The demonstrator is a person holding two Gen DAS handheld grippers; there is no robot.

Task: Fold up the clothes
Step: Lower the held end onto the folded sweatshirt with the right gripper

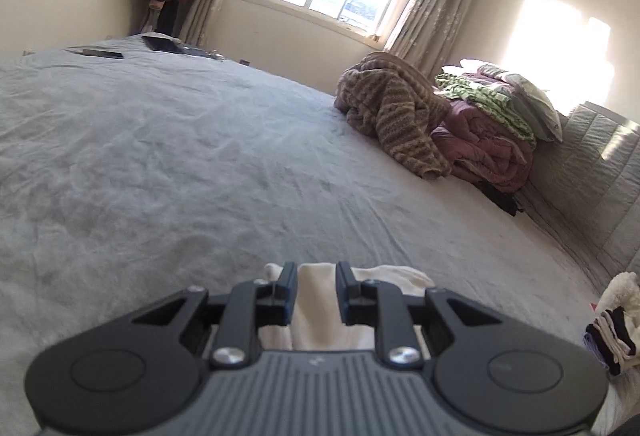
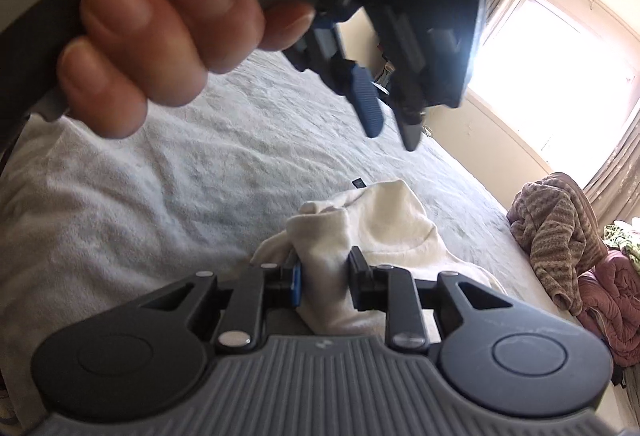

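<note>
Right wrist view: cream garment (image 2: 384, 224) on the bed (image 2: 160, 176) is pinched by the right tool (image 2: 325, 278); the left tool (image 2: 394, 124) is seen narrowly parted above, empty. No writing is legible.

Cream garment (image 2: 380, 220) crumpled on grey bed, one fold raised.

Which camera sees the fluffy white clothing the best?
The right wrist view. There the cream-white fleece garment lies spread on the grey bedspread, with a fold of it between the right hand-held gripper. The left wrist view shows only a small strip behind the left hand-held gripper.
</note>
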